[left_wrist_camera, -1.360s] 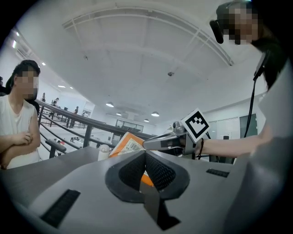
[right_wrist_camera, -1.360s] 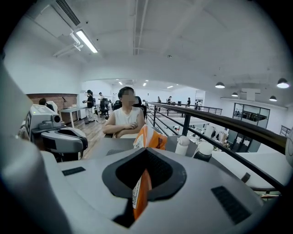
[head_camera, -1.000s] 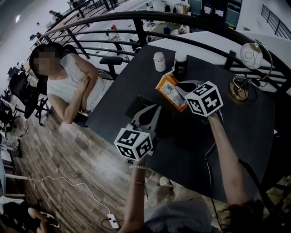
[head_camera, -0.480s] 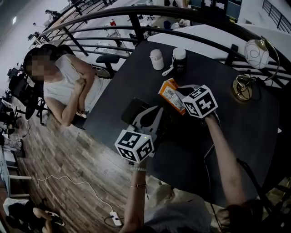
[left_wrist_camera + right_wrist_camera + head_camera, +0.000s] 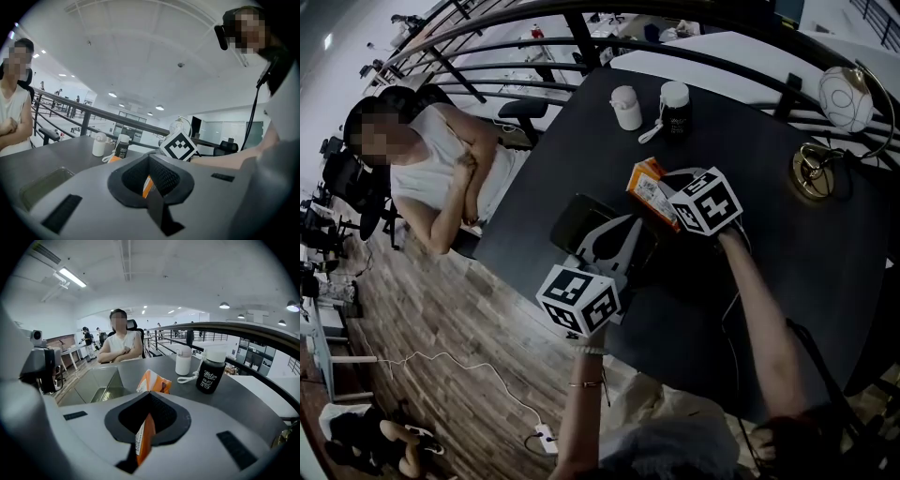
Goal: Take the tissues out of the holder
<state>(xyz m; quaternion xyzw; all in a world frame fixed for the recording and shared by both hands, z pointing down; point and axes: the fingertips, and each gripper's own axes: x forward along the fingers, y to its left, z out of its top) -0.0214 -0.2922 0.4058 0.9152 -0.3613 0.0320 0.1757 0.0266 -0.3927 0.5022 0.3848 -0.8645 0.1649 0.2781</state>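
Orange, crinkly film wraps the tissue pack, a soft flat packet with white printed panels. It is outside the holder, just beside it near the middle of the desk. One narrow end is pinched in the right gripper, whose black ribbed fingers are clenched on it, and the free end tilts up beyond them. The holder is a clear, open-topped rectangular box with rounded corners, set toward the desk's left edge.

The left gripper is just beside the holder, its fingers pressed together on nothing. A sliver of the orange pack shows through the rounded gap behind them. Both grippers are smooth grey plastic, each carrying a cube with black-and-white square markers.

The desk is dark and matte. Near its far edge stand a small white bottle and a dark bottle with a white cap and white cord. Toward the far right edge a pale globe lamp hangs in a metal hoop over a round brass base. Past the left edge a person in a white sleeveless top sits with arms folded, above a wood-plank floor.
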